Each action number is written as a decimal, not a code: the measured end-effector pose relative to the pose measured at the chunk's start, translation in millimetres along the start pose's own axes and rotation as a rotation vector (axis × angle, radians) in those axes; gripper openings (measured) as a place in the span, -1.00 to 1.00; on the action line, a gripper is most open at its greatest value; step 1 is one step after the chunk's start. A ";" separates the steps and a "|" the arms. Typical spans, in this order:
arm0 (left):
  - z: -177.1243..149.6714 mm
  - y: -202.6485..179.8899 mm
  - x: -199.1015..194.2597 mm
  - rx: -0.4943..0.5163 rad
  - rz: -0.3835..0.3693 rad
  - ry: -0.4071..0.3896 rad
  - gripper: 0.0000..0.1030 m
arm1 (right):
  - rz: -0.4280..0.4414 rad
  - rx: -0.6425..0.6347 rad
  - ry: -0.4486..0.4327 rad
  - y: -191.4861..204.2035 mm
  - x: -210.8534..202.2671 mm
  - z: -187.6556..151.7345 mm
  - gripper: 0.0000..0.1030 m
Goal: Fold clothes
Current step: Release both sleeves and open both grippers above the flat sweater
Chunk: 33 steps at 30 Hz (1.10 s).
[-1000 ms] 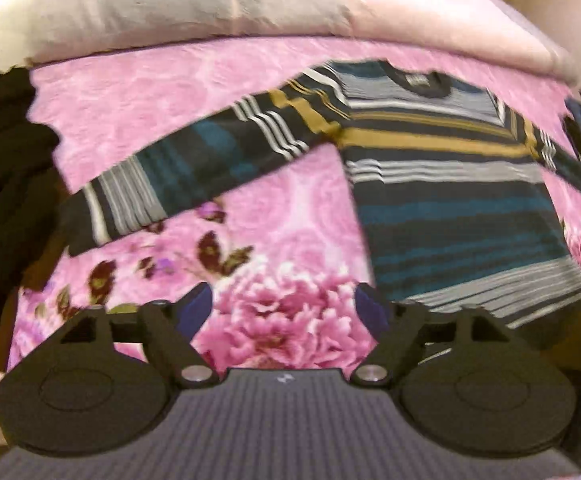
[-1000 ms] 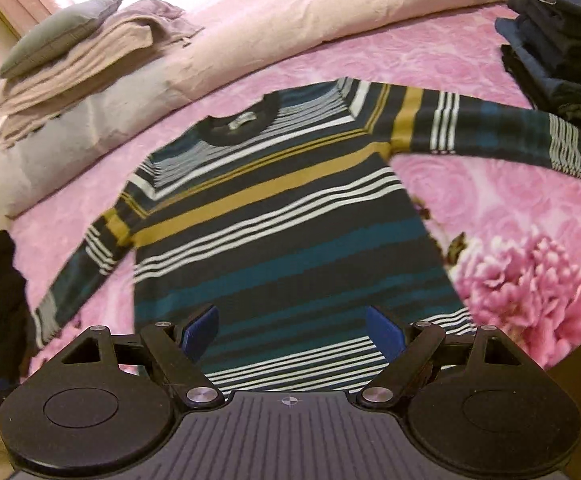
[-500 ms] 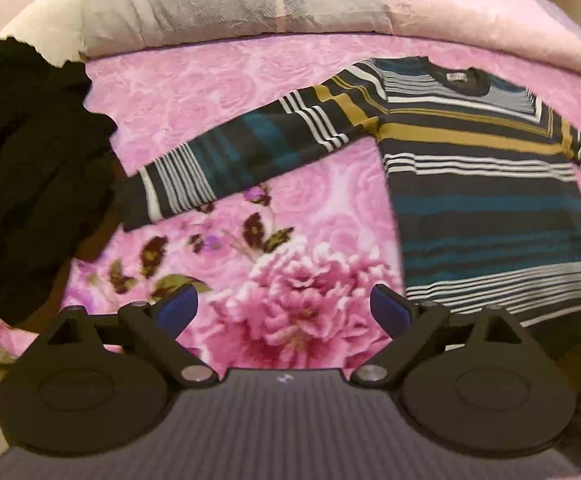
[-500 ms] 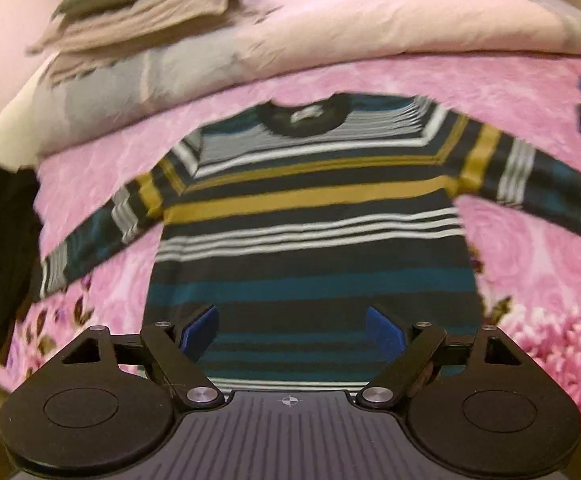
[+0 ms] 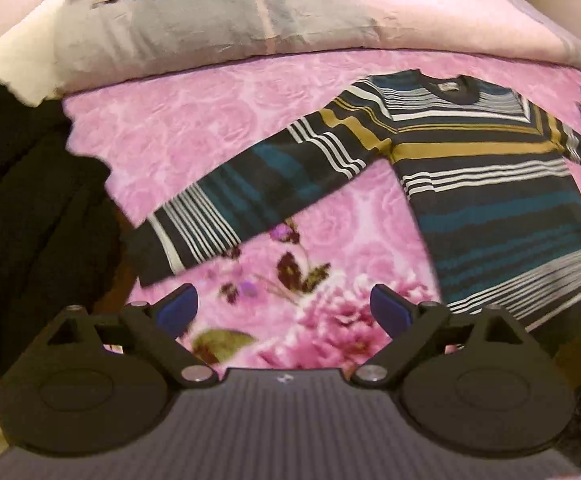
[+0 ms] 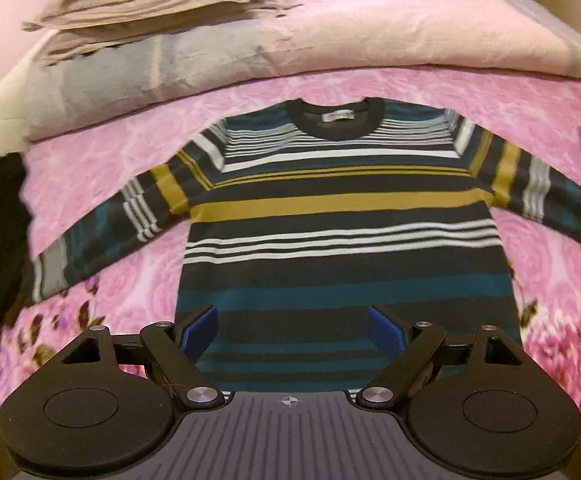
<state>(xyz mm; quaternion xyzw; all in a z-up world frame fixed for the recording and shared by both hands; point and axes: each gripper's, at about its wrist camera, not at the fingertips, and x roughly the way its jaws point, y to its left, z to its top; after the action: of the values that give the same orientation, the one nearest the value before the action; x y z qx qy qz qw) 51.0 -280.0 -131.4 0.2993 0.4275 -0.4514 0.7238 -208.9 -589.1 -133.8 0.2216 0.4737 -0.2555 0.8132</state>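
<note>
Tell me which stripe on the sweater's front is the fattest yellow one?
The lower mustard stripe across the striped sweater chest. The yellow lines above it are much thinner.

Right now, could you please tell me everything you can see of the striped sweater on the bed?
The striped sweater looks knitted, with dark, teal, white and mustard bands, a dark round collar and a pale label inside the neck. It lies flat and unfolded, front up, on the pink floral bedspread, collar toward the pillows, both long sleeves spread outward. Its hem reaches the near edge of the bed. Nothing grips it; neither tool touches it.
</note>
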 end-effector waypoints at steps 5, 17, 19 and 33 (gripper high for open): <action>15.5 35.6 10.4 0.146 -0.067 0.001 0.77 | -0.153 0.095 0.039 48.2 1.2 -16.9 0.63; 31.0 31.7 21.8 0.311 -0.193 -0.014 0.77 | -0.247 0.217 0.100 79.1 -16.0 -56.1 0.63; 31.5 26.7 20.0 0.313 -0.192 -0.020 0.77 | -0.241 0.213 0.099 78.1 -17.6 -58.9 0.63; -10.6 74.5 5.0 0.223 -0.020 0.005 0.77 | 0.044 -0.311 0.022 168.9 13.1 -69.1 0.63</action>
<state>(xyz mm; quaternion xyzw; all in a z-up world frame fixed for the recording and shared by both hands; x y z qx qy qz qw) 116.2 -242.5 -137.1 0.3749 0.3795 -0.5028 0.6802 -143.2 -419.9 -156.7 0.1061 0.5113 -0.1587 0.8379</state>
